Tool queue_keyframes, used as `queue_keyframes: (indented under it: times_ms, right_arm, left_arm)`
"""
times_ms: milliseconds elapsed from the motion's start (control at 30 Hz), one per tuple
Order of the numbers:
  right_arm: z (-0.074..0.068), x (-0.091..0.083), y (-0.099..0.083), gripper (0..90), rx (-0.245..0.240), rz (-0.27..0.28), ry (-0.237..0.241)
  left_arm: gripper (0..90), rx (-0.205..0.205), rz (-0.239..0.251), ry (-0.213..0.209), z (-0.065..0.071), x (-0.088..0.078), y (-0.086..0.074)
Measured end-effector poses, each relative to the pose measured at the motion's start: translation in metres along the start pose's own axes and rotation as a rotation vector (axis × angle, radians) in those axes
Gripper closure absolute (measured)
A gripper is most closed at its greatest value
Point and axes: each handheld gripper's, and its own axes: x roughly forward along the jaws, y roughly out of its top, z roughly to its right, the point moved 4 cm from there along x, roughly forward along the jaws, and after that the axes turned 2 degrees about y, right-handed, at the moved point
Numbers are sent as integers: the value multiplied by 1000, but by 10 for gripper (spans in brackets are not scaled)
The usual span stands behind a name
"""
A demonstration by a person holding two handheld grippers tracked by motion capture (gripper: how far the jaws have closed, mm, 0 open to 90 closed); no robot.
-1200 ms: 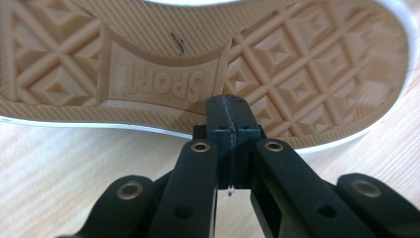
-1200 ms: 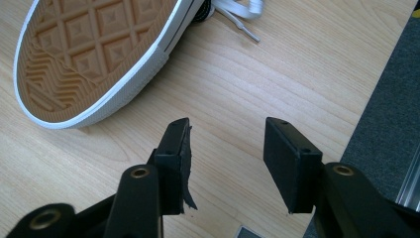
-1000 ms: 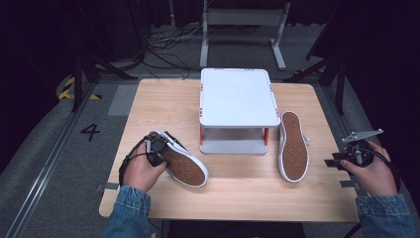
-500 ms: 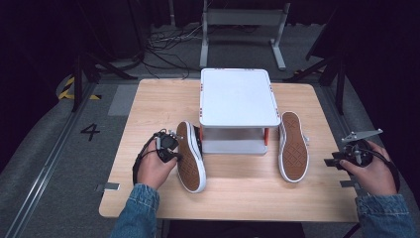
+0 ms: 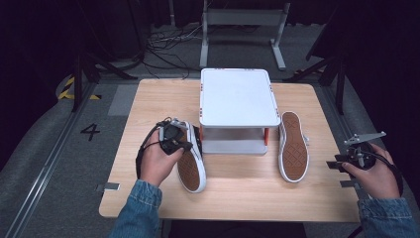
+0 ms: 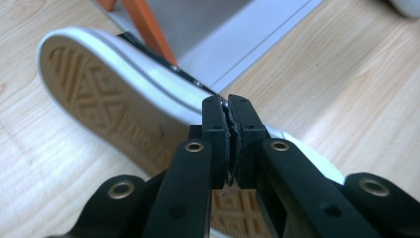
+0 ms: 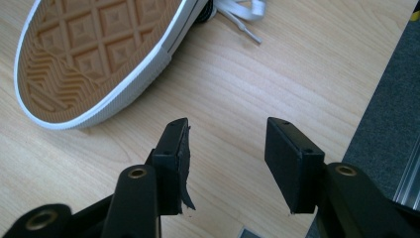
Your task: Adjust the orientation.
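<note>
Wooden counter (image 5: 237, 193) carries a white stand (image 5: 237, 96); your left gripper (image 6: 229, 111) is clamped on the left shoe's (image 5: 190, 163) rim, sole up, beside the stand. Your right gripper (image 7: 225, 148) hovers half open and empty at the counter's right edge.

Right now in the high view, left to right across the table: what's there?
left gripper → left shoe, sole up → white stand → right shoe, sole up → right gripper

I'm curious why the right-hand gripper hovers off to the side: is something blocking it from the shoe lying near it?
Nothing visible blocks it. Only bare table lies between the open right gripper and the right shoe, which lies with its sole showing beside the white rack. The left gripper is shut on the left shoe.
</note>
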Motion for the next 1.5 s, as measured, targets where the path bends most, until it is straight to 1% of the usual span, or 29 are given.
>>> queue_keyframes:
  times_ms: [100,167,200,233,300,467,500,533,567,600,633,667,700,767,800,867,967,1033,1067,1100,1167,1233,1267,1300,1333,1367,1433,1467,1500]
  right_arm:
    - [1,-4,-5,537,13,2,-7]
    - [4,-6,-9,536,20,3,-11]
    - [5,-6,-10,536,22,3,-13]
    - [5,-6,-11,536,26,3,-12]
    - [6,-5,-10,534,25,2,-13]
    - [4,-3,-6,532,11,1,-5]
    - [3,-2,-3,531,4,6,-6]
    - [3,-2,-3,531,4,6,-6]
    - [3,-2,-2,530,3,6,-2]
    - [3,-1,0,530,0,6,1]
    - [3,0,2,531,-4,7,0]
    - [3,0,3,530,-4,5,1]
    - [3,1,4,530,-6,7,2]
    - [2,2,6,530,-10,6,5]
    - [2,3,7,530,-14,7,5]
    - [1,3,9,529,-15,9,8]
    - [1,3,10,525,-16,9,7]
    - [1,2,11,520,-23,11,-2]
    - [0,2,12,517,-31,12,-13]
    - [-2,1,14,517,-37,18,-11]
    - [-4,-1,15,517,-39,29,6]
    - [-2,-3,16,515,-42,32,-7]
    - [-2,-3,17,512,-44,33,-12]
    - [-2,-3,17,512,-44,33,-12]
    - [-2,-3,17,509,-46,34,-15]
    - [-2,-4,18,507,-49,36,-16]
    - [-5,-4,21,506,-56,43,-9]
    - [-5,-3,22,506,-58,42,-9]
    - [-6,-3,22,505,-60,43,-5]
  left_arm:
    - [866,15,-43,-4,1,14,3]
    - [880,3,-52,-13,-1,18,2]
    - [890,-18,-54,-11,-2,18,2]
    - [893,-25,-56,-1,-3,16,1]
    - [893,-29,-60,46,-6,10,-2]
    - [895,-64,-42,70,-17,-2,-13]
    - [896,-89,-54,97,-26,-12,-22]
    - [895,-89,-54,97,-26,-12,-22]
    - [895,-115,-66,116,-35,-19,-32]
    - [896,-144,-70,117,-42,-23,-40]
    - [896,-156,-74,116,-46,-25,-44]
    - [896,-181,-84,124,-50,-27,-50]
    - [897,-189,-110,146,-54,-27,-56]
    - [898,-209,-199,214,-63,-26,-70]
    - [898,-227,-225,229,-67,-24,-77]
    - [898,-249,-252,238,-73,-20,-86]
    - [897,-291,-308,236,-81,-10,-102]
    - [882,-319,-263,191,-83,-14,-105]
    - [865,-329,-242,187,-83,-19,-104]
    - [864,-329,-234,195,-82,-25,-105]
    - [856,-325,-245,186,-77,-31,-107]
    - [837,-306,-302,179,-72,-33,-112]
    - [832,-290,-371,159,-67,-31,-118]
    - [836,-290,-371,159,-67,-31,-118]
    - [836,-302,-416,129,-63,-28,-123]
    - [865,-302,-441,109,-62,-27,-127]
    - [896,-298,-441,88,-60,-28,-129]
    - [896,-290,-432,53,-55,-28,-128]
    - [895,-290,-432,53,-55,-28,-128]
